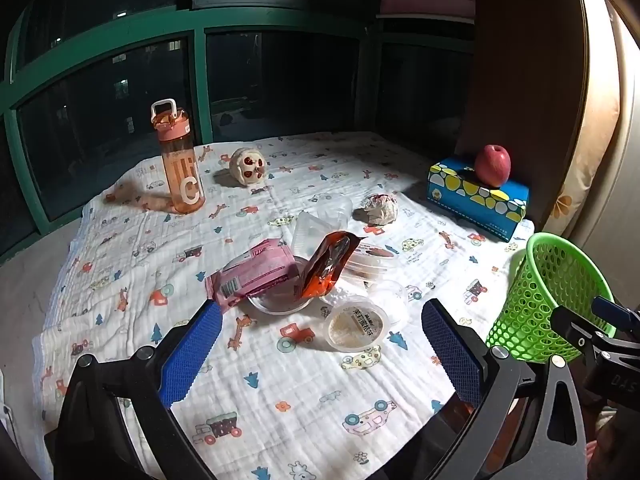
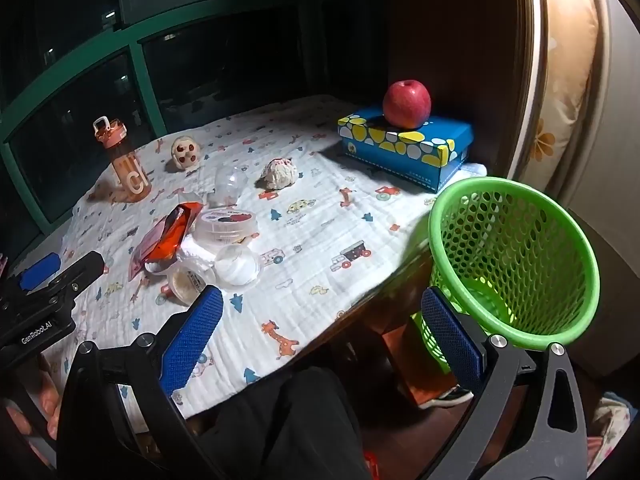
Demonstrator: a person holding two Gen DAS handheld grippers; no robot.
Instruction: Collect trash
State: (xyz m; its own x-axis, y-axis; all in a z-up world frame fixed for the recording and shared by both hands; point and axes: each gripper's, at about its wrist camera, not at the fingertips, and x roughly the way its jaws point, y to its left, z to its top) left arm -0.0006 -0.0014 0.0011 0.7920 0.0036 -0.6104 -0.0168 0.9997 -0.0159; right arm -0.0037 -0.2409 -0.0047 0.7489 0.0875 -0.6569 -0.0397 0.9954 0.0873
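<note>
Table cloth (image 1: 280, 400) carries everything; green basket (image 2: 516, 256) sits off its right edge, tilted, mouth toward the trash. Blue box (image 2: 404, 148) with apple (image 2: 407, 105) on top and bottle (image 1: 180, 160) at the back: not trash, leave. Trash pile mid-cloth: pink wrapper (image 1: 252, 276), orange wrapper (image 1: 326, 266), clear lidded tubs (image 1: 370, 258), small cup (image 1: 356, 326), crumpled paper ball (image 1: 380, 209) farther back. Left gripper (image 1: 320, 354) and right gripper (image 2: 320, 344) both fully spread, holding nothing. Suggest left takes the nearest cup first, pinching across the rim, not the flimsy wall. Right steadies the basket.
</note>
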